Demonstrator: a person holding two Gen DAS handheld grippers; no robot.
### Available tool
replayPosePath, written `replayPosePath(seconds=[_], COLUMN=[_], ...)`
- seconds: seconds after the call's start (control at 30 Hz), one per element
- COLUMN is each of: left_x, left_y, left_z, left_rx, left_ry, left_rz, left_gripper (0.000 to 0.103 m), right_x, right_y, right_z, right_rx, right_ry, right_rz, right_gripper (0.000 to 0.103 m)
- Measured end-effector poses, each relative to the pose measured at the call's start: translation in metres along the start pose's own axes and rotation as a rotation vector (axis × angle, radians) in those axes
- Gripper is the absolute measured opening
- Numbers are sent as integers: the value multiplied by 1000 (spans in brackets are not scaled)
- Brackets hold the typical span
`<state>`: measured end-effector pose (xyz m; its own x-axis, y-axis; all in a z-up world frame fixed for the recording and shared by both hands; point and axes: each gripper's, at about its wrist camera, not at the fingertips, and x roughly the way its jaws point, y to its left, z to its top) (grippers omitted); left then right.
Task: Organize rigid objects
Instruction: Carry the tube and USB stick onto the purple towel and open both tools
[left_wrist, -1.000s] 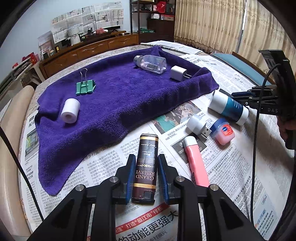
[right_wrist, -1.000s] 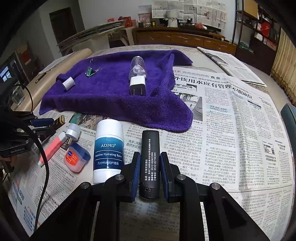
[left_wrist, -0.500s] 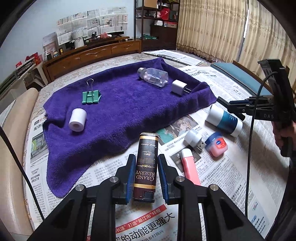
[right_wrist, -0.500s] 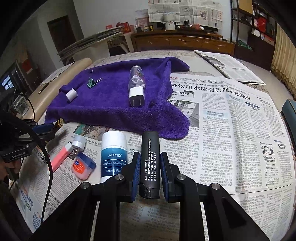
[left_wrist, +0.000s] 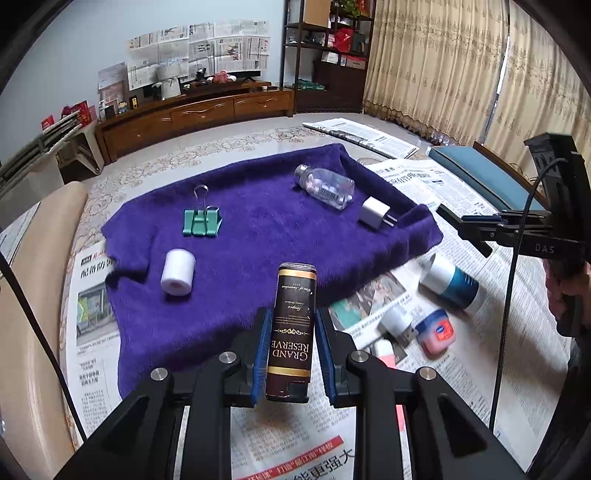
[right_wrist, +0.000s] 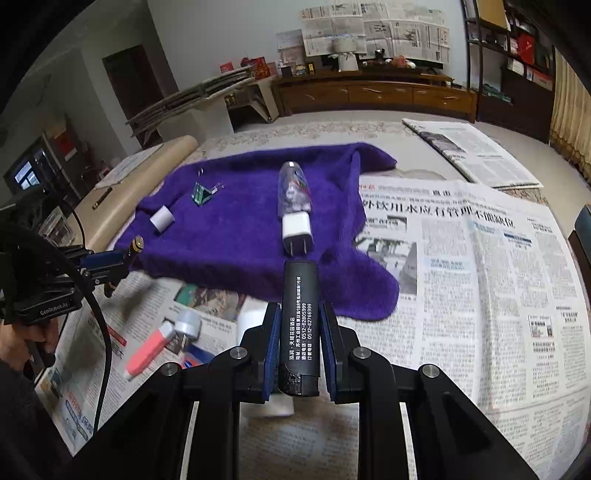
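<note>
- Left wrist view: my left tongs clamp the brown Grand Reserve tube, raised above the near edge of the purple towel.
- Right wrist view: my right tongs grip the black tube, lifted over the newspaper.
- On the towel: green binder clip, white roll, clear bottle, white charger.
</note>
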<state>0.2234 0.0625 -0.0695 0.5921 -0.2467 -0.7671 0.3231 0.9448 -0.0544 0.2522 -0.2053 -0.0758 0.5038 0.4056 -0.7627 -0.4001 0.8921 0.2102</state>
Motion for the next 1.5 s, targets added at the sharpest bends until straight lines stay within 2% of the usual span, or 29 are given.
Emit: replayPosePath(seconds=[0.23,0.47,0.6,0.7,1.0,1.3,1.5], left_x=[10,45,65,80,101,101,103], left_y=[14,34,42,47,50,48,46], left_z=[37,62,67,66,59,63,64], left_rx=[-22,-70,-88,-95,-75,-68,-55], left_ry=[-20,8,29,59,107,128,143], left_rz=[11,19,23,34,51,54,61], left_gripper=[24,24,24,19,19,19,19], right_x=[13,54,80,95,129,140,142], right_y=[17,42,49,54,61,61,59], right_z=[41,84,95,99,92,88,88], right_rx=[-41,-109,-125,-138,-184,-204,-197], right_ry=[-10,14,41,62,138,187,205], right_rz=[29,50,60,62,38,-4,3], right_gripper=[21,22,21,21,21,21,22])
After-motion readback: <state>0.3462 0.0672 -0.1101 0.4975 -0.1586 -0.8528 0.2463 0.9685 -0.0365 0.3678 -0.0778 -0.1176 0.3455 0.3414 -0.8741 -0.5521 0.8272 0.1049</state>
